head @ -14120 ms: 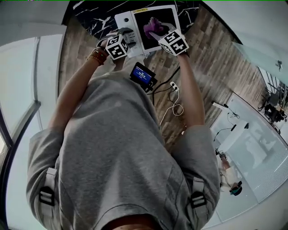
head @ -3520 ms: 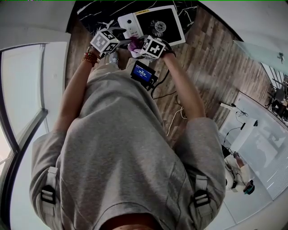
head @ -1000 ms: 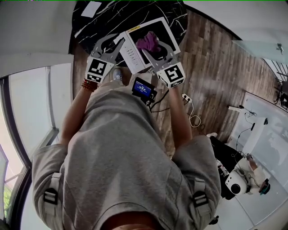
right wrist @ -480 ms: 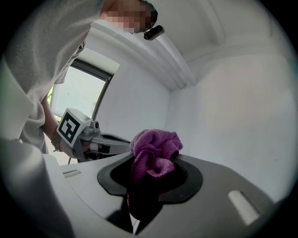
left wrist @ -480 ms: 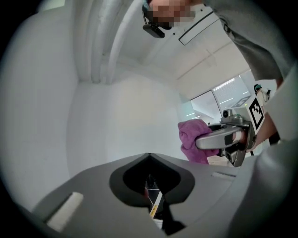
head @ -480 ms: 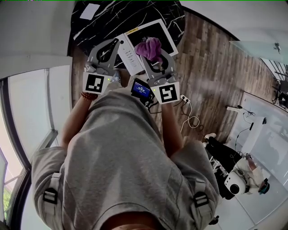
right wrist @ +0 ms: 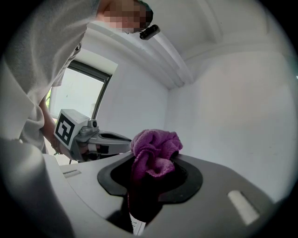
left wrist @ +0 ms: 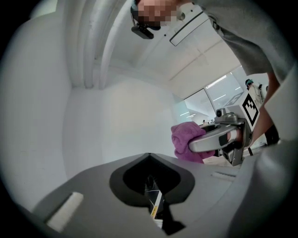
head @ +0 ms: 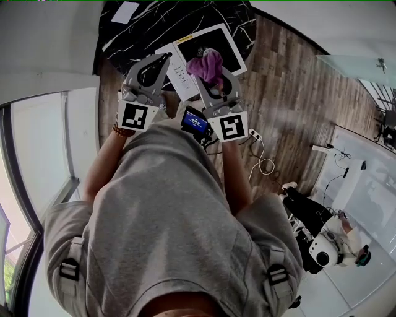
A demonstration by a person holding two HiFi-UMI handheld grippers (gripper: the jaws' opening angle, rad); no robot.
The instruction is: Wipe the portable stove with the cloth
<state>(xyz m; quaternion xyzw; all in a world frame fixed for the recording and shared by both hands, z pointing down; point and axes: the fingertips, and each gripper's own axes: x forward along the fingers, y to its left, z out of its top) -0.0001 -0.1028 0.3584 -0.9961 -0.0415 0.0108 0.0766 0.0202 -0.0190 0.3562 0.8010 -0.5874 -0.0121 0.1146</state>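
Note:
The portable stove (head: 232,48), white with a black glass top, lies on the black marbled table (head: 142,25). A crumpled purple cloth (head: 206,63) hangs in the air above the stove's near edge, with my right gripper (head: 208,75) shut on it; the cloth (right wrist: 154,154) bulges up between the jaws. My left gripper (head: 166,58) is held beside it on the left, over the stove's white control strip. Its jaws (left wrist: 149,156) are shut with nothing between them. Both grippers point about level, side by side, and from the left gripper view the cloth (left wrist: 183,141) shows off to the right.
A white sheet (head: 128,11) lies at the table's far left. A small device with a blue screen (head: 193,120) hangs at the person's waist. A power strip and white cable (head: 257,137) lie on the wooden floor to the right. White walls surround the spot.
Both grippers have risen toward the head camera. The cloth came up off the stove top with the right gripper. The left gripper's jaws closed.

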